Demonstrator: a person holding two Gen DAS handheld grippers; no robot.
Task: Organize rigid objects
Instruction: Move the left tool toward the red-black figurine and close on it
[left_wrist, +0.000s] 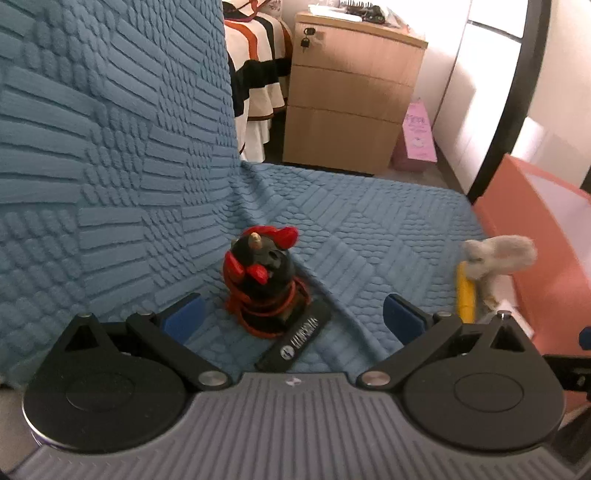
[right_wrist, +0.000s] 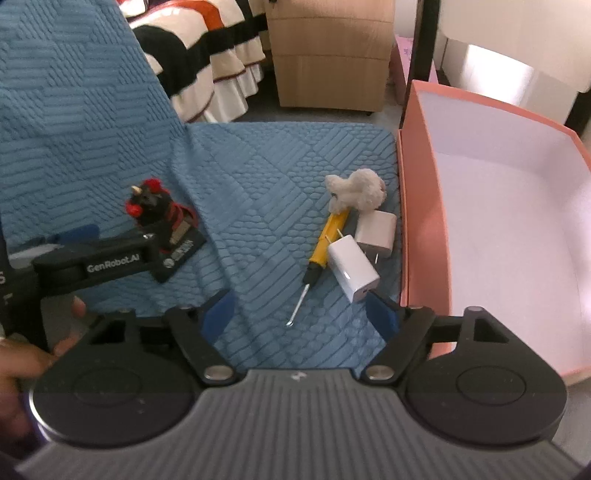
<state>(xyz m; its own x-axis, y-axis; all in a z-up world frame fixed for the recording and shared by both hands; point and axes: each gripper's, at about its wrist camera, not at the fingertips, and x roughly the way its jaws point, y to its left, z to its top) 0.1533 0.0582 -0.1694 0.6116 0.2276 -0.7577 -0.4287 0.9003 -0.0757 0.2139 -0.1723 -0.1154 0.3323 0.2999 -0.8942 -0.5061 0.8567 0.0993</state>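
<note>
A black and red figurine (left_wrist: 258, 273) on a black base stands on the blue textured sofa seat (left_wrist: 369, 229), near the backrest. My left gripper (left_wrist: 291, 315) is open just in front of it, the blue pads apart on either side and not touching it. In the right wrist view, two white chargers (right_wrist: 352, 269) (right_wrist: 376, 232), a yellow screwdriver (right_wrist: 327, 240) and a cream plush toy (right_wrist: 358, 190) lie by the pink box (right_wrist: 421, 221). My right gripper (right_wrist: 300, 315) is open above the screwdriver's metal tip, holding nothing. The figurine (right_wrist: 155, 206) stands at the left there.
The pink box stands open against the seat's right edge, its white inside bare. The sofa backrest (left_wrist: 110, 129) rises on the left. A wooden drawer cabinet (left_wrist: 351, 103), striped bedding (left_wrist: 255, 55) and a pink bag (left_wrist: 417, 136) are beyond. A person's hand (right_wrist: 22, 362) holds the left gripper.
</note>
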